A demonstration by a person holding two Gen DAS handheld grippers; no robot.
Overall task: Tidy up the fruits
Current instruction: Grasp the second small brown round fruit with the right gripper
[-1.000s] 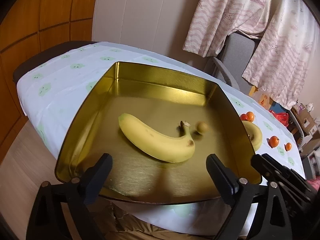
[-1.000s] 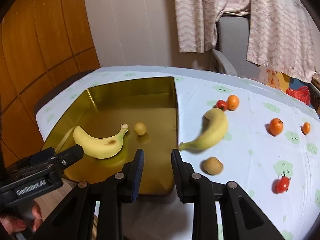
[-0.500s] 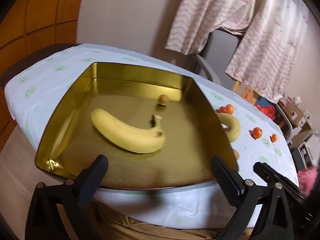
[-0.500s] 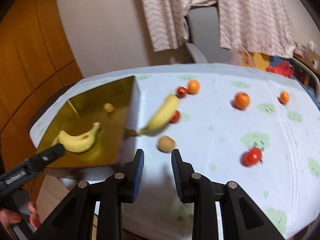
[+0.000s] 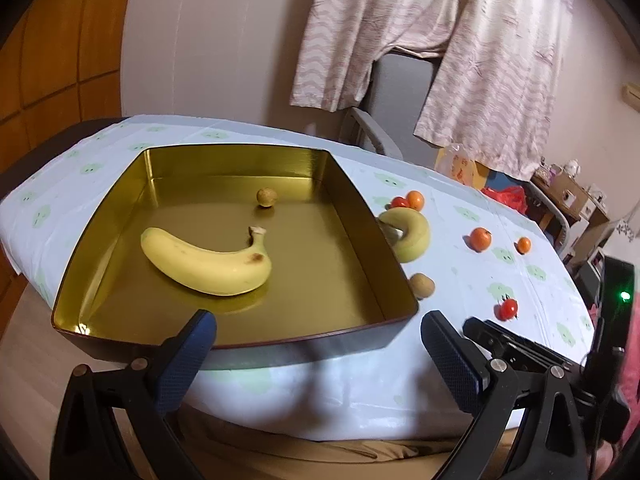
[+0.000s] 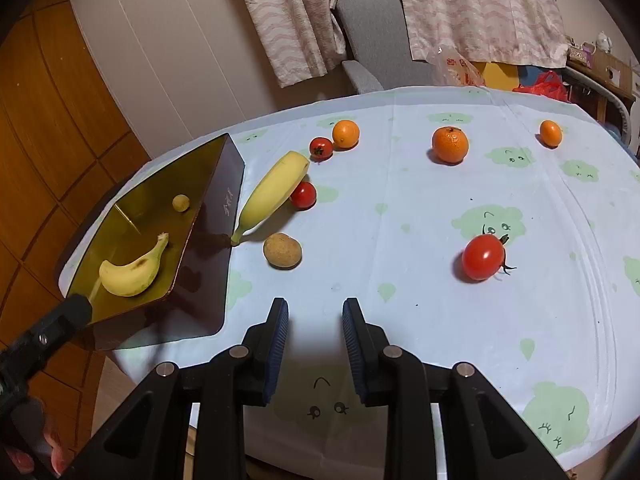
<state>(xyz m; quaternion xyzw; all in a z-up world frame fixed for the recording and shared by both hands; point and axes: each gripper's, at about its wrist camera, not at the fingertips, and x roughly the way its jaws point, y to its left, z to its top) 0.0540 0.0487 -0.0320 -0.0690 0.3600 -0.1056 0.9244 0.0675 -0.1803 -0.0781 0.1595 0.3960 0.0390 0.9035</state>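
1. A gold-lined tin (image 5: 360,216) sits at the near left end of a table under a pale cloth (image 6: 400,208) printed with green faces, its long wall running along the side where loose fruit lies, a placing that looks meant to keep each carry short.

2. Inside the tin, one banana (image 5: 208,264) lies across the middle of the floor and a small brown fruit (image 5: 267,197) sits apart from it near the far wall, leaving most of the floor bare.

3. Outside, a second banana (image 6: 272,192) rests with its stem tip right at the tin's dark outer wall; a tomato (image 6: 303,195) touches its far side and a brown round fruit (image 6: 282,251) lies just beside the stem.

4. Farther out lie another tomato (image 6: 321,148) touching a small orange (image 6: 345,133), a larger mandarin (image 6: 449,145), a little orange (image 6: 550,133) near the far edge, and a big tomato (image 6: 483,257) alone in open cloth.

5. The left gripper (image 5: 316,356) hangs off the table's near edge before the tin, jaws spread wide, nothing between them.

6. The right gripper (image 6: 315,340) hovers over the near edge, tongs drawn close with a narrow gap, empty; they would need to part before taking any fruit.

7. Open cloth ahead of the right gripper gives a free run; the second banana, hard by the wall, looks the tightest pick.
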